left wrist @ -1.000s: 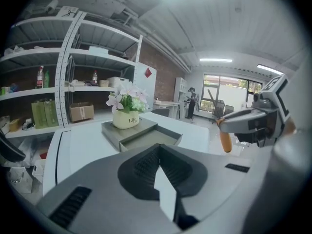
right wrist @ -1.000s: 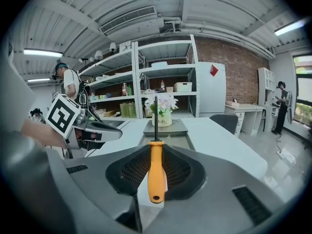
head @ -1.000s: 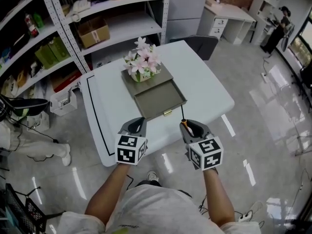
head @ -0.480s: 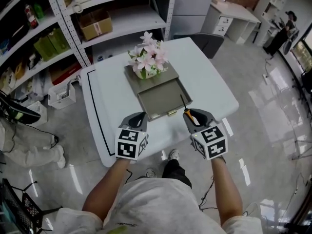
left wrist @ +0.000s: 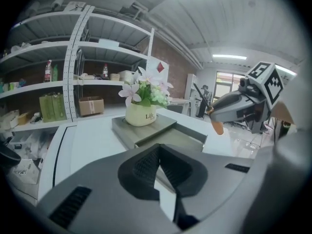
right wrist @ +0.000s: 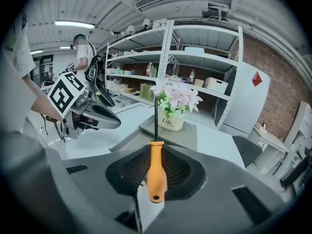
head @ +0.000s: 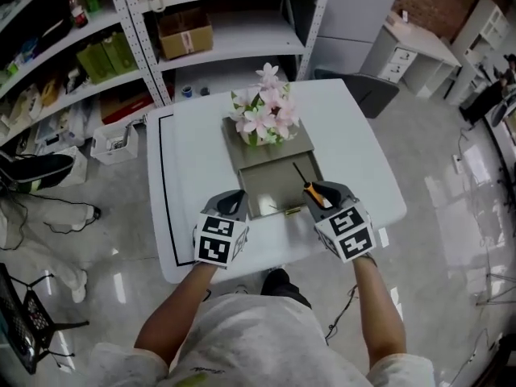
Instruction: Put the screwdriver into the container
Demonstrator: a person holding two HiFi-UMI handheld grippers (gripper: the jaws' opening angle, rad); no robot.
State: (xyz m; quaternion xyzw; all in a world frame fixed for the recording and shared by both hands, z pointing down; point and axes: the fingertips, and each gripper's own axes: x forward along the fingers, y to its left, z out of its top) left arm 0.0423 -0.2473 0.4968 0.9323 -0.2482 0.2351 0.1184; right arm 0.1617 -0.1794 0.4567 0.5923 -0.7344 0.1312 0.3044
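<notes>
The screwdriver (head: 310, 188) has an orange handle (right wrist: 156, 172) and a thin dark shaft. My right gripper (head: 318, 192) is shut on the handle. The shaft points forward over the right part of the open grey drawer (head: 278, 190). That drawer is pulled out of a flat grey unit (head: 302, 148) on the white table (head: 181, 176). My left gripper (head: 231, 201) hovers at the drawer's front left corner, and its jaws are shut with nothing between them (left wrist: 158, 150). The left gripper view shows the right gripper (left wrist: 239, 105) to its right, with the orange handle end sticking out.
A pot of pink and white flowers (head: 266, 115) stands on the grey unit behind the drawer. Metal shelving (head: 161, 22) with boxes and bottles runs behind the table. A dark chair (head: 367, 87) stands at the table's far right. A black line (head: 161, 192) marks the tabletop's left side.
Both grippers have moved forward from the table's near edge to the drawer front. The screwdriver's shaft now reaches over the open drawer. The right gripper's hold has not changed.
</notes>
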